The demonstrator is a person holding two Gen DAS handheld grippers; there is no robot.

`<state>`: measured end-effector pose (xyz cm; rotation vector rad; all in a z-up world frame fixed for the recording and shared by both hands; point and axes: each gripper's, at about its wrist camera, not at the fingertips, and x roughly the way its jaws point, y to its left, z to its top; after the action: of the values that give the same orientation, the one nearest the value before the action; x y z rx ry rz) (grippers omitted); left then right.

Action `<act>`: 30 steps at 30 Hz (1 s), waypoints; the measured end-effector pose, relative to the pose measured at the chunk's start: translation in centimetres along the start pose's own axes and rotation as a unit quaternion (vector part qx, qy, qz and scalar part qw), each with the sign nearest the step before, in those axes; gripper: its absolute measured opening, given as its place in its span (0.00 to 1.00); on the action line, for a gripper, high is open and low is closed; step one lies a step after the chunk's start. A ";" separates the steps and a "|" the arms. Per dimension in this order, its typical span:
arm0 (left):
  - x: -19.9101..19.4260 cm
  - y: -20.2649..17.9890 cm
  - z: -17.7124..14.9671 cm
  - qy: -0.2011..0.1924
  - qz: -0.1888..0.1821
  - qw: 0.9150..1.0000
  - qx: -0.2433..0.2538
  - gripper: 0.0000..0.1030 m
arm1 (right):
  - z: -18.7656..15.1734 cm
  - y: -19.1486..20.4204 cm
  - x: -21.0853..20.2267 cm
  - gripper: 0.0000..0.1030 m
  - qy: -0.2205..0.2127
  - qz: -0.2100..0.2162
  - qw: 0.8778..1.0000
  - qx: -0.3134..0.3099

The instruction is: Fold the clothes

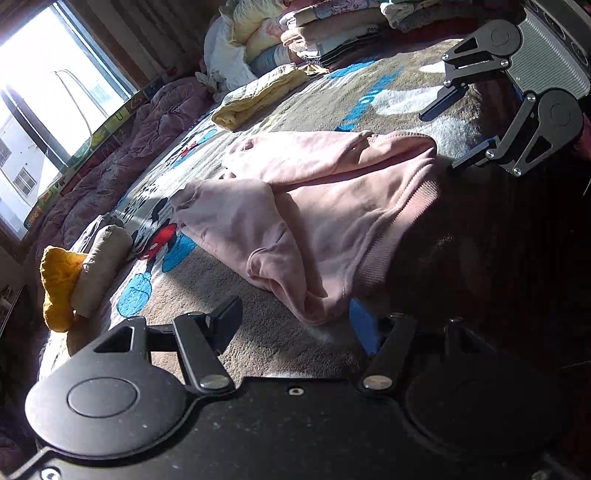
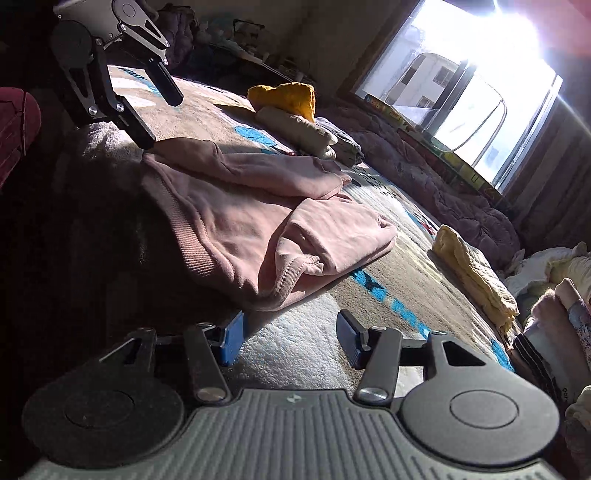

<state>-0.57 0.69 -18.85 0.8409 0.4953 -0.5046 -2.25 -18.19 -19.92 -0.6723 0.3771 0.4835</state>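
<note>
Pink sweatshirt [image 1: 314, 210] lying on blanket [image 1: 258, 347] between both grippers, sleeves crossed over body, ribbed hem toward dark near edge. Judged soft, light, thick fleece; limp, apt to sag and bunch. Best purchase: ribbed hem corners, stiffer there. Left gripper [image 1: 295, 325] fingers spread, empty, at one corner. Right gripper [image 2: 291, 336] fingers spread, empty, at other. Folded piles around.

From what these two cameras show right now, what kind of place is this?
Most likely a bedroom at home. A pink sweatshirt lies on a cartoon-print blanket, a quilted comforter runs along under a sunlit window, and stacks of folded clothes wait at one end.
</note>
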 end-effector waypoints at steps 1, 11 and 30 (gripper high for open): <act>0.3 -0.9 -0.3 0.003 0.011 0.999 0.034 0.62 | 0.0 0.6 0.0 0.54 -0.001 -0.003 1.000 -0.018; 2.6 -4.8 -1.4 -0.038 0.125 0.972 0.193 0.65 | 0.3 2.0 0.2 0.61 -0.024 -0.071 0.994 -0.085; 5.1 -7.4 -1.7 0.007 0.214 0.954 0.211 0.19 | 0.5 2.5 0.3 0.15 -0.035 -0.057 0.992 -0.110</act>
<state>-1.39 -3.29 -27.03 1.3251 0.2031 -0.2004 -3.30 -16.10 -20.96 -0.8829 0.2185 0.4422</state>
